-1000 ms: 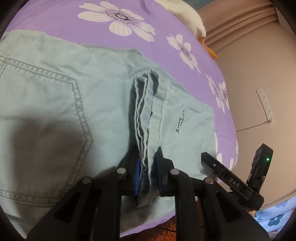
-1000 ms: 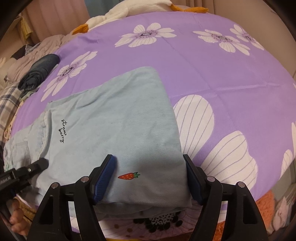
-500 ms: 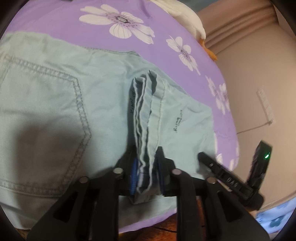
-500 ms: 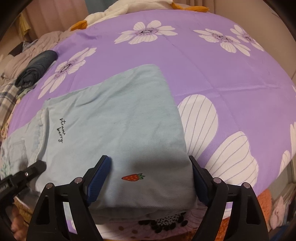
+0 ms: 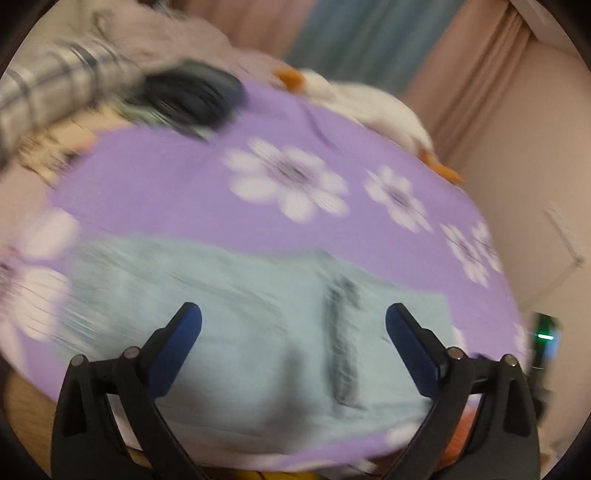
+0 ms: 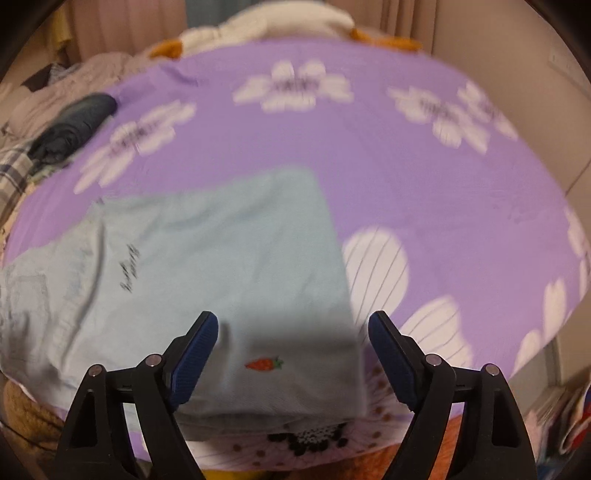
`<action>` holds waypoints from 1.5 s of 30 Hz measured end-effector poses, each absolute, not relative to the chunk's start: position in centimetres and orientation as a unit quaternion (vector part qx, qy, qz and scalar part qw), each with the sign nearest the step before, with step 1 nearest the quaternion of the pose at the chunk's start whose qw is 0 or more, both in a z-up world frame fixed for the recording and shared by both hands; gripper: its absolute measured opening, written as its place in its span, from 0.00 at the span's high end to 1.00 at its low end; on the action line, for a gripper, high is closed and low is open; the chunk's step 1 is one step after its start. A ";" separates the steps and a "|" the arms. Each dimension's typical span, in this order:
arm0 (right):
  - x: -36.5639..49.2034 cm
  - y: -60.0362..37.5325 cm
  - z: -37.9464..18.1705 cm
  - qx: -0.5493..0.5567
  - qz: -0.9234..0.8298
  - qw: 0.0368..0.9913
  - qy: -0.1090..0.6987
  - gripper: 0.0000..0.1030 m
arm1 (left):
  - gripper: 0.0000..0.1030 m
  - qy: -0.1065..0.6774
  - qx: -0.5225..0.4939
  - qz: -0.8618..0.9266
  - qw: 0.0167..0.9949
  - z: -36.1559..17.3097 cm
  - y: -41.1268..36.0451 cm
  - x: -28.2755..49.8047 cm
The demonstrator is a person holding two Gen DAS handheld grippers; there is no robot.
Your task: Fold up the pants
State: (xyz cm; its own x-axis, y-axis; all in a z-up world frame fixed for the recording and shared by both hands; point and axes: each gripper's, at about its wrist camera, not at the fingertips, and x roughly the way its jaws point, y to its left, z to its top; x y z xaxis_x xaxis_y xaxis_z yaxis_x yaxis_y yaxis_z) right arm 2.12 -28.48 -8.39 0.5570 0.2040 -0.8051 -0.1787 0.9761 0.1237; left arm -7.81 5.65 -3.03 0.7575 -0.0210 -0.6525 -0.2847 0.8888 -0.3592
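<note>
The pale green pants [image 6: 207, 266] lie folded flat on the purple flowered bed cover [image 6: 424, 177], with a small strawberry patch [image 6: 264, 364] near the front edge. They also show in the blurred left wrist view [image 5: 258, 332], where a dark fold line [image 5: 341, 332] runs across them. My left gripper [image 5: 293, 319] is open and empty above the pants. My right gripper [image 6: 293, 325] is open and empty over the folded end by the strawberry.
A dark folded garment [image 6: 74, 127] and plaid cloth [image 6: 14, 173] lie at the far left of the bed. A white plush with orange feet [image 6: 266, 26] rests at the far edge. A wall and curtains [image 5: 480, 74] stand to the right.
My left gripper has let go of the bunched pants edge, opened wide and pulled up and back. The right gripper has drawn back a little and stays open.
</note>
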 end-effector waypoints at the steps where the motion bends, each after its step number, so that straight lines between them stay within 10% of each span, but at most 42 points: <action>1: 2.0 -28.7 -7.7 0.017 0.112 0.887 0.447 0.19 | 0.01 0.336 -0.219 0.086 0.912 -2.9 6.3 -8.1; 16: 1.9 -25.3 -2.4 0.074 0.248 0.893 0.369 0.19 | 0.01 0.389 -0.312 0.202 0.843 -9.9 15.1 -10.6; 34: 1.7 -25.7 -7.5 0.111 0.252 0.847 0.455 0.19 | 0.07 0.354 -0.455 0.119 0.808 -11.5 14.5 -11.5; 41: 2.0 -25.4 -8.3 0.120 0.259 0.839 0.464 0.19 | 0.62 0.341 -0.443 0.151 0.815 -11.3 14.2 -10.6; 45: 2.0 -25.9 -8.4 0.122 0.258 0.838 0.465 0.19 | 0.68 0.328 -0.448 0.133 0.821 -9.9 13.8 -10.5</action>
State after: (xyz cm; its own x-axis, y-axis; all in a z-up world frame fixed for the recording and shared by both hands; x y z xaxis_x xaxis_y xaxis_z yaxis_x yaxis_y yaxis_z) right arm 1.99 -25.86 -8.42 0.4346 0.5466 -0.7158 -0.3192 0.8366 0.4451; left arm -10.52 13.77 -9.90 0.7501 -0.0759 -0.6570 -0.5115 0.5630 -0.6491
